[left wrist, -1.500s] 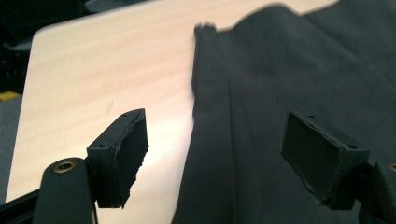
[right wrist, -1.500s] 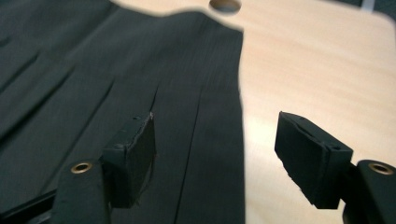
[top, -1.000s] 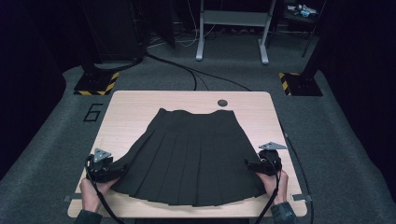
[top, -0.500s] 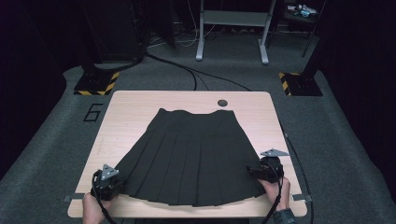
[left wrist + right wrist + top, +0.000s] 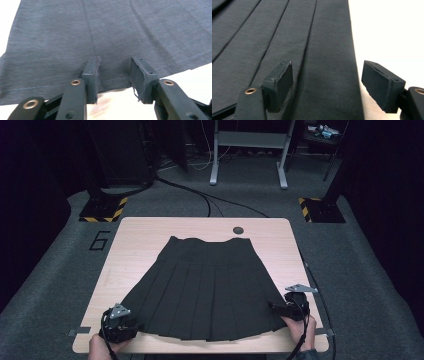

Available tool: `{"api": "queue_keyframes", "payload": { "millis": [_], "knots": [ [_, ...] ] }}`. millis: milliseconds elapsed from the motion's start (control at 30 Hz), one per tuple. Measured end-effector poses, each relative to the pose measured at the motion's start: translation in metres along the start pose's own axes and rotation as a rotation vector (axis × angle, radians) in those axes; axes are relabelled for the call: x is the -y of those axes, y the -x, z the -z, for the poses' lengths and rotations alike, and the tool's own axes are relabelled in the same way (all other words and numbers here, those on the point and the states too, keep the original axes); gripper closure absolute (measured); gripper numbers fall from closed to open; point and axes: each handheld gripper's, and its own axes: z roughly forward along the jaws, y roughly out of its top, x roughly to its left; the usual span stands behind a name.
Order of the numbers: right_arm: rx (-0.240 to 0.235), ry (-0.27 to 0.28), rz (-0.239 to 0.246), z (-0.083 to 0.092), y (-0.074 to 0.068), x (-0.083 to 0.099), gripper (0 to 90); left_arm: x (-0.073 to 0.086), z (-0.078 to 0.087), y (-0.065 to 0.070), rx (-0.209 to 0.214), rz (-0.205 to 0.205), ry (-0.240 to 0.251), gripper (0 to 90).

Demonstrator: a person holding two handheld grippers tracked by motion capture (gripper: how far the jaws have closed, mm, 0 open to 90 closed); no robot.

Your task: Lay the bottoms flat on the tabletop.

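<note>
A dark pleated skirt (image 5: 210,285) lies flat on the light wooden table (image 5: 140,240), waistband far, hem near. My left gripper (image 5: 133,326) is at the hem's near left corner. In the left gripper view its jaws (image 5: 115,63) stand apart with the hem of the skirt (image 5: 107,32) lying between them, the pads off the cloth; they have just been opening. My right gripper (image 5: 273,306) is at the hem's near right corner. Its jaws (image 5: 328,66) are wide open, straddling the skirt's (image 5: 287,37) side edge without pressing it.
A small dark round disc (image 5: 238,230) sits on the table beyond the waistband. Bare tabletop (image 5: 387,30) lies to the right of the skirt. Around the table are grey carpet, floor cables (image 5: 200,195) and a metal stand (image 5: 247,155).
Both hands have drawn back toward the table's near edge, the left one farther, to the hem's corner. The skirt lies much as before.
</note>
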Motion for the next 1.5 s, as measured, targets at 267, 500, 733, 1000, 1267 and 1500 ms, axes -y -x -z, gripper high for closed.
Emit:
{"api": "queue_keyframes", "payload": {
  "millis": [267, 500, 733, 1000, 1267, 1500],
  "knots": [
    [0.014, 0.035, 0.000, 0.015, 0.000, 0.002, 15.3, -0.011, 0.016, 0.004, -0.051, -0.019, 0.047, 28.7],
    [0.020, 0.065, 0.017, 0.029, -0.006, 0.000, 6.9, -0.030, 0.028, -0.013, -0.124, 0.025, 0.141, 8.8],
    [-0.014, -0.012, 0.053, 0.006, -0.025, 0.011, 0.0, -0.024, -0.005, -0.023, -0.148, 0.063, 0.111, 1.4],
    [0.028, -0.074, 0.085, -0.011, -0.038, 0.024, 0.0, -0.011, -0.027, -0.016, -0.174, 0.064, 0.078, 0.2],
    [0.031, -0.051, 0.086, -0.013, -0.036, 0.025, 0.0, -0.012, -0.033, -0.017, -0.159, 0.080, 0.112, 0.2],
    [0.040, -0.049, 0.071, -0.018, -0.033, 0.019, 0.0, -0.019, -0.039, -0.021, -0.161, 0.075, 0.118, 0.2]
  ]
}}
